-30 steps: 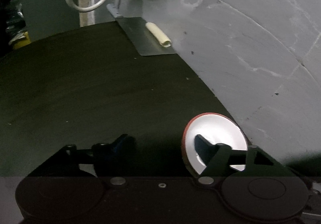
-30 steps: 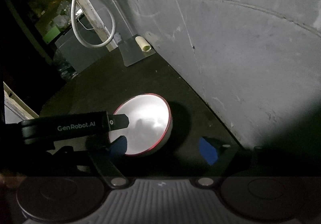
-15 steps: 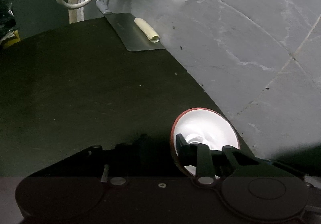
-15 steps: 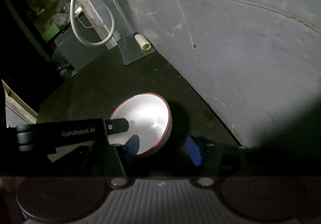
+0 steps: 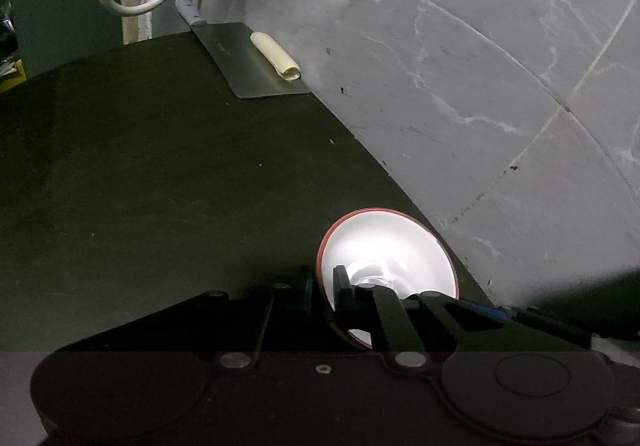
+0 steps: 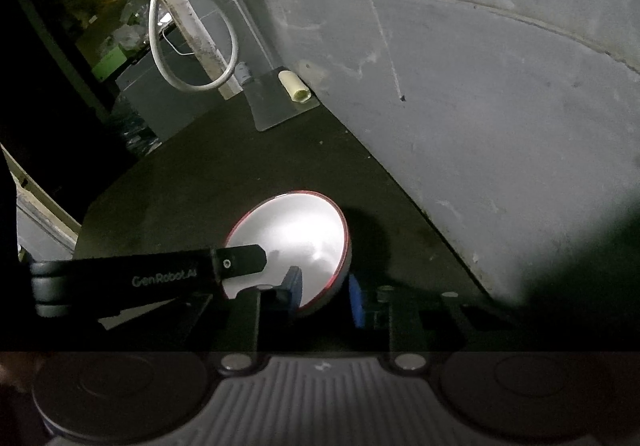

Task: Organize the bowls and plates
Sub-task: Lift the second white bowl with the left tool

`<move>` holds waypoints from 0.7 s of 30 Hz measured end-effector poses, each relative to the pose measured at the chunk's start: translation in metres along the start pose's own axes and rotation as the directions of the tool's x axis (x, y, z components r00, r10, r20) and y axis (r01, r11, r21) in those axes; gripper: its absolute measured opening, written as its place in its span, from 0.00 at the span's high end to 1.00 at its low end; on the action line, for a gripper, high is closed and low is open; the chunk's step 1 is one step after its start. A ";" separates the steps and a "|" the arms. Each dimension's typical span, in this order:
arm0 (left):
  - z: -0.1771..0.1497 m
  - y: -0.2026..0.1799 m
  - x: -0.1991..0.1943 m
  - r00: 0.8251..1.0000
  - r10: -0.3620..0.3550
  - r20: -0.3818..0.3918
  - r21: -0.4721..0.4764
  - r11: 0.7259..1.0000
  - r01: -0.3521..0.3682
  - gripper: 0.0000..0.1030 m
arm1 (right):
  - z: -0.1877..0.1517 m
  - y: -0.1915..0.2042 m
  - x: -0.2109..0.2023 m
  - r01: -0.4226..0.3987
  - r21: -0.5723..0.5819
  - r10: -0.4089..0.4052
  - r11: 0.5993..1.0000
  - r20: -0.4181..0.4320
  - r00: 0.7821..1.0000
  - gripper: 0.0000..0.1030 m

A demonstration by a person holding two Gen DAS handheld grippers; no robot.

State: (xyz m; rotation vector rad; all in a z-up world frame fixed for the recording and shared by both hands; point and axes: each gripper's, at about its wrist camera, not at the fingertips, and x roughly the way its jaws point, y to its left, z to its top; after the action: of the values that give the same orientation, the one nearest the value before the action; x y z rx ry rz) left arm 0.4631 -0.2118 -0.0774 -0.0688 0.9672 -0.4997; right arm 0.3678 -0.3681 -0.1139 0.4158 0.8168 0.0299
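One bowl (image 5: pixel 386 242) on dark counter (image 5: pixel 160 186), grey wall (image 5: pixel 460 66)

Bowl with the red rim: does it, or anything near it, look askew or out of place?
The bowl sits tilted, both tongs pinching opposite sides of its rim: left tongs, right tongs. At the counter's far end a cleaver carries a pale rolled tube on its blade, which looks odd.

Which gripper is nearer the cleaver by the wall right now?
Neither clearly. Left gripper and right gripper both straddle the red-rimmed bowl's rim, left side and right side, with the cleaver far ahead.
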 end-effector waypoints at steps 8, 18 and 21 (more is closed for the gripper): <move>-0.003 -0.001 -0.004 1.000 0.000 0.007 0.003 1.000 0.000 0.92 | -0.002 0.000 -0.003 0.010 -0.008 -0.010 1.000 0.009 1.000 0.82; -0.007 -0.007 -0.016 0.999 -0.009 0.032 0.010 1.000 0.008 0.93 | -0.007 0.001 -0.019 0.008 -0.003 -0.007 1.000 0.053 0.999 0.86; -0.009 -0.009 -0.024 0.999 -0.012 0.045 0.017 1.000 0.011 0.93 | -0.007 0.002 -0.027 0.005 -0.001 -0.005 1.000 0.069 0.998 0.86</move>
State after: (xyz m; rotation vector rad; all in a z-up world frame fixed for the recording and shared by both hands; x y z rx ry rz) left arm 0.4414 -0.2078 -0.0617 -0.0704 0.9184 -0.5148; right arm 0.3446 -0.3691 -0.0990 0.4112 0.7496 0.0116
